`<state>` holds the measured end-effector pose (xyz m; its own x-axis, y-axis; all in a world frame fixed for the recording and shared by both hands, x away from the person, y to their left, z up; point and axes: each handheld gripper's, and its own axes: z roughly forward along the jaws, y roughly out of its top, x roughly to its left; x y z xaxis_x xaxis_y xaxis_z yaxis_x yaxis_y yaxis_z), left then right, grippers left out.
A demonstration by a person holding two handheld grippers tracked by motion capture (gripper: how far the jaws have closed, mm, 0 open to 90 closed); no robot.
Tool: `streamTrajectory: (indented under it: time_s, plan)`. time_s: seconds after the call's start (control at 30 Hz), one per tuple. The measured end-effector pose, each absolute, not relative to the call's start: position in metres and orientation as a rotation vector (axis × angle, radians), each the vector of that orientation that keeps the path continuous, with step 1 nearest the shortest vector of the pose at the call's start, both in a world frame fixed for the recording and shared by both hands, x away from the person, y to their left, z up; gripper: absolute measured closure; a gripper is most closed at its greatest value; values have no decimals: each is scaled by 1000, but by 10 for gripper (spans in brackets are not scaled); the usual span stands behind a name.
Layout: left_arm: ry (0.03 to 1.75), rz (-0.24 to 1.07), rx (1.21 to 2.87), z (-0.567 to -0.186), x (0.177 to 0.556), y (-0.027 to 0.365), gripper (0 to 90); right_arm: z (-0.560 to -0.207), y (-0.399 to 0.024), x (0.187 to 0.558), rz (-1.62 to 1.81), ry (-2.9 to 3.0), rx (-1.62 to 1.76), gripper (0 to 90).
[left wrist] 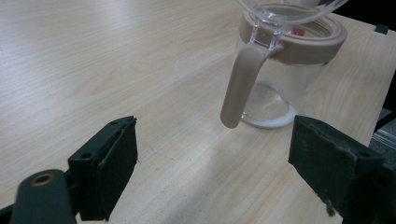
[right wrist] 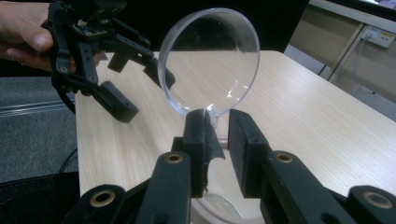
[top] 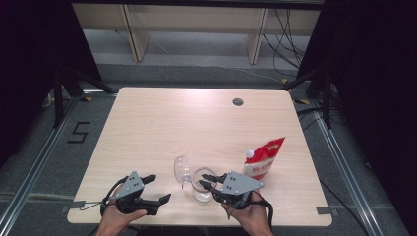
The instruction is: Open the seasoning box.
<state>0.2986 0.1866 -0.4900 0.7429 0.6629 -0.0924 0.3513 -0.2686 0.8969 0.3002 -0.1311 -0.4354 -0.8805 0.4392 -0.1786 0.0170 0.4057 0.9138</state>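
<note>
High view: going from left to right along the near edge of the table (top: 147, 118), the left gripper (top: 156, 189) comes first, held in the person's left hand (top: 115, 219). Its jaws stand wide apart with nothing between them, and they point rightward toward the jar. In the left gripper view the two black pads frame bare wood, and the jar (left wrist: 280, 79) stands well beyond them, with a tan latch (left wrist: 238, 88) hanging down its side from a tan rim (left wrist: 327, 39).

Next comes the jar (top: 202, 189) itself, a clear glass one, standing upright near the front edge, between the two grippers. Its clear round lid (top: 182, 169) is swung open and stands up on the jar's left side, hinged at the rim. A little white residue lies at the jar's bottom in the left gripper view.

Just right of the jar is the right gripper (top: 206, 180), held in the right hand (top: 248, 216), its jaws reaching over the jar's mouth. In the right gripper view the jaws stand a narrow gap apart, just short of the lid's (right wrist: 210, 60) lower edge; nothing is pressed between the pads. The left gripper (right wrist: 116, 93) shows farther off behind the lid.

Farthest right, a red and white pouch (top: 264, 157) with a white cap stands apart from the jar, behind the right gripper.
</note>
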Motion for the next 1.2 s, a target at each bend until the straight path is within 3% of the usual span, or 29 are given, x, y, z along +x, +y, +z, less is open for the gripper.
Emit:
streamTrajectory:
  time_s: [0.3,0.57,0.8,1.2]
  plan:
    - [775,370,1893,-491,298,185,151,-438,-141,298,1472,2265,435,752]
    - [778,369,1891,-491,299,184,151,-440,-153,296,1483,2251,454,688]
    - [773,362,1904,-490,298,181,151,-445,-171,290,1491,2235,521,580]
    - [739,383,1922,-489,299,183,151,-451,-209,274,1479,2185,603,514]
